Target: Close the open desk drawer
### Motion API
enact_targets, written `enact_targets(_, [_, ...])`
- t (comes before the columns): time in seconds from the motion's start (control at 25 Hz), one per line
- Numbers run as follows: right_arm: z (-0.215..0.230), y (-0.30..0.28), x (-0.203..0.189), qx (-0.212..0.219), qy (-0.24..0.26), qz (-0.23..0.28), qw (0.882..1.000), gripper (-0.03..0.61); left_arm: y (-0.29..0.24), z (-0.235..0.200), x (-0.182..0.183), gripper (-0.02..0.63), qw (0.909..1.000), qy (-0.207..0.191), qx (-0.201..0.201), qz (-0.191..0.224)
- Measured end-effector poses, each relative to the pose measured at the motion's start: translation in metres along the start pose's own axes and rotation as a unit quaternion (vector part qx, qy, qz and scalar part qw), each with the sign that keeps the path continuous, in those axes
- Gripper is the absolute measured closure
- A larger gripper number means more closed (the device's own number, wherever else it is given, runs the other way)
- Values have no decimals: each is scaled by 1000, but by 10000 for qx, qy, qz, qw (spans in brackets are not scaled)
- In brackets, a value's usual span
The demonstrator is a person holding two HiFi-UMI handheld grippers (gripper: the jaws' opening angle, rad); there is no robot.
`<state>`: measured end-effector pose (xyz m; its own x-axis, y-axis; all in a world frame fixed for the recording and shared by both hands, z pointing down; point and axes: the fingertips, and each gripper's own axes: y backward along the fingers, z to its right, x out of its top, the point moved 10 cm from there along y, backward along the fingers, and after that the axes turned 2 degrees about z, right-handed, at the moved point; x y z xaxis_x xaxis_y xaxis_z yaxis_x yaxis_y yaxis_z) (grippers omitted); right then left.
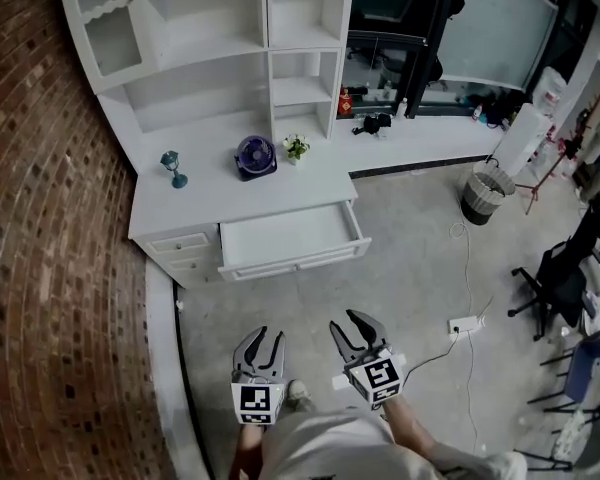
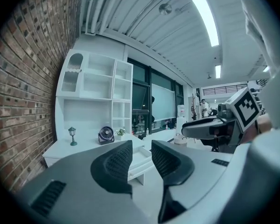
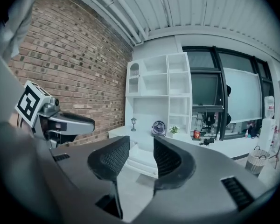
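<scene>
We hold the left gripper [image 1: 270, 336] and the right gripper [image 1: 343, 321] low and close to the body, above the concrete floor [image 1: 400, 258]. On each gripper the jaws stand apart with nothing between them. Both tools are empty and well apart from the desk [image 1: 220, 203].

The open drawer [image 1: 288, 234] projects from the desk's front edge, just right of the small closed drawers [image 1: 185, 243] at the left front corner. It appears empty, and its front panel [image 1: 298, 261] faces us.

We judge that the step in hand is the approach.
- No grip is needed; a push on the front panel should do.
- We set one gripper on either side of the panel's middle and press evenly, so that the drawer runs in square and does not bind.
- We slow before the panel meets the desk front. A slam could shake the lantern figurine [image 1: 173, 168], the desk fan [image 1: 252, 156] and the potted plant [image 1: 296, 148], which stand toward the desk's rear edge below the shelf unit [image 1: 210, 28].
</scene>
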<state>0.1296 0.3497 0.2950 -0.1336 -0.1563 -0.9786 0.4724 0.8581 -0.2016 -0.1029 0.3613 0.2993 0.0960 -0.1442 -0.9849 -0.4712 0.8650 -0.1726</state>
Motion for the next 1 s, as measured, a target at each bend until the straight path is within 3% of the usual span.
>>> enact_targets(0.6, [-1, -42, 7, -281, -56, -165, 9995, 426, -38, -44, -6, 474, 9995, 16, -306, -1])
enact_targets(1.0, [25, -81, 9, -156, -100, -273, 9995, 426, -79, -58, -2, 474, 9997, -8, -256, -67])
